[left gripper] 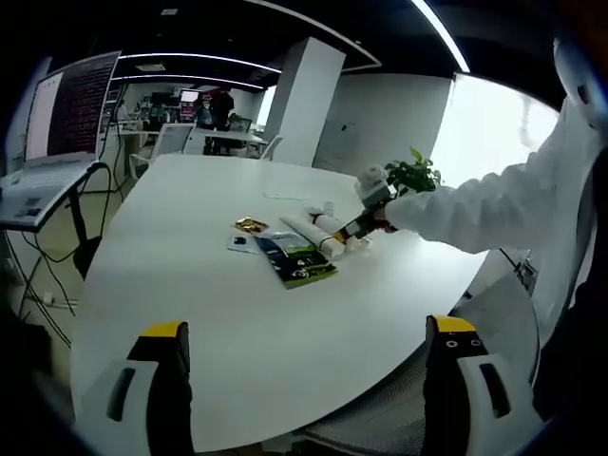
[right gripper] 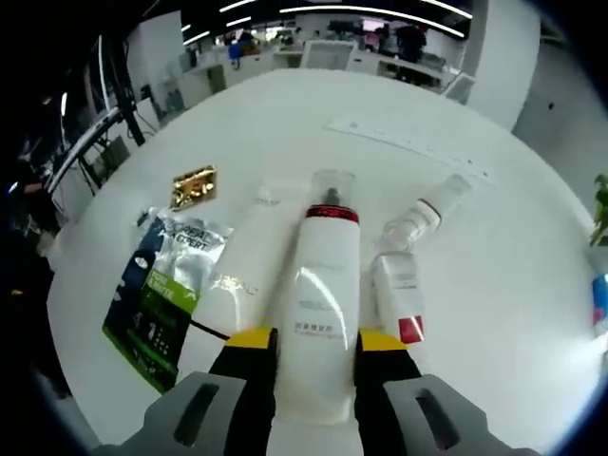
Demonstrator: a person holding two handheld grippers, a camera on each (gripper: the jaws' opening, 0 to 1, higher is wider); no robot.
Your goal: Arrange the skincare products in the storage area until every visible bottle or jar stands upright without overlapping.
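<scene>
The right gripper (right gripper: 316,353) has its yellow-tipped jaws set on either side of the base of a large white bottle (right gripper: 321,304), which lies flat on the white worktop (right gripper: 285,123) with its red collar and clear cap pointing away from the gripper; the jaws stand against the bottle's flanks and appear closed on it, though firm contact cannot be confirmed. Just beside that bottle, on its cap-right side, lies a smaller white bottle with a red band (right gripper: 399,285), also on its side, and a slim pump tube (right gripper: 429,214) lies just beyond it. On the other side a white tube (right gripper: 237,275) lies touching or nearly touching the large bottle, and next out is a green and black sachet (right gripper: 161,294), with a small gold packet (right gripper: 194,185) beyond. The left gripper (left gripper: 309,380) hangs wide, holding nothing, well back from the group at the worktop's near edge; from there the right gripper (left gripper: 366,214) and a white sleeve (left gripper: 475,204) are seen at the products, with a potted plant (left gripper: 413,174) behind. Judgement: the step in hand is raising the large bottle upright. It should be lifted clear of its neighbours before tipping, swung base-down over bare worktop, and released only once it sits square, as a tall bottle may topple.
</scene>
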